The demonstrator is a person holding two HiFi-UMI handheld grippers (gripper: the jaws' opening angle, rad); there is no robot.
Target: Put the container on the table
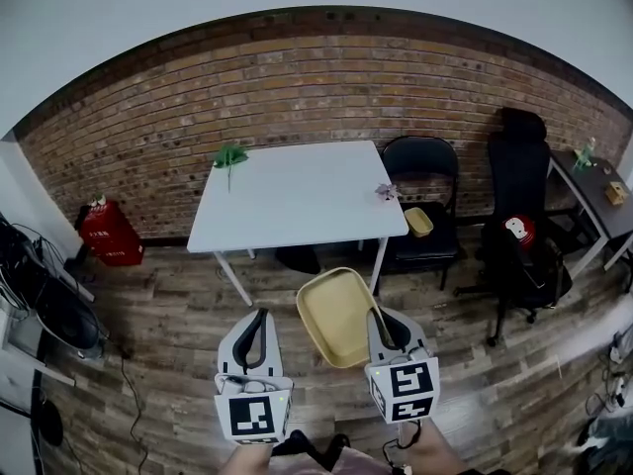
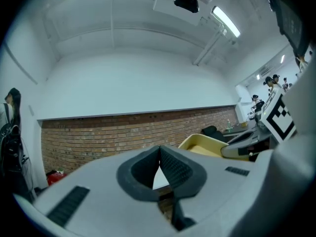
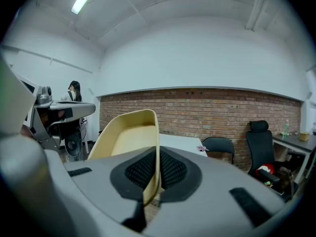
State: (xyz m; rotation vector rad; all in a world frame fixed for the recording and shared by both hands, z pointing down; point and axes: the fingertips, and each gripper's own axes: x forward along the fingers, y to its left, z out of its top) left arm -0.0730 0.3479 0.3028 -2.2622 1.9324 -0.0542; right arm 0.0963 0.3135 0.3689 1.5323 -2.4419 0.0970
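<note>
The pale yellow tray-like container (image 1: pixel 334 317) hangs tilted over the wooden floor, in front of the white table (image 1: pixel 297 206). My right gripper (image 1: pixel 377 317) is shut on its right rim; in the right gripper view the rim (image 3: pixel 157 132) runs pinched between the two pads, with the table (image 3: pixel 183 143) beyond it. My left gripper (image 1: pixel 259 319) is level beside the container, to its left and apart from it. Its jaws are shut with nothing between them, as the left gripper view (image 2: pixel 159 153) shows, with the container (image 2: pixel 206 143) off to the right.
A green plant (image 1: pixel 230 156) and a small purple flower (image 1: pixel 386 192) stand on the table. Right of the table are a black folding chair (image 1: pixel 420 161) with a small yellow bowl (image 1: pixel 418 222), a black office chair (image 1: pixel 519 171) and a dark side table (image 1: pixel 591 194). A red object (image 1: pixel 109 232) sits at the left wall.
</note>
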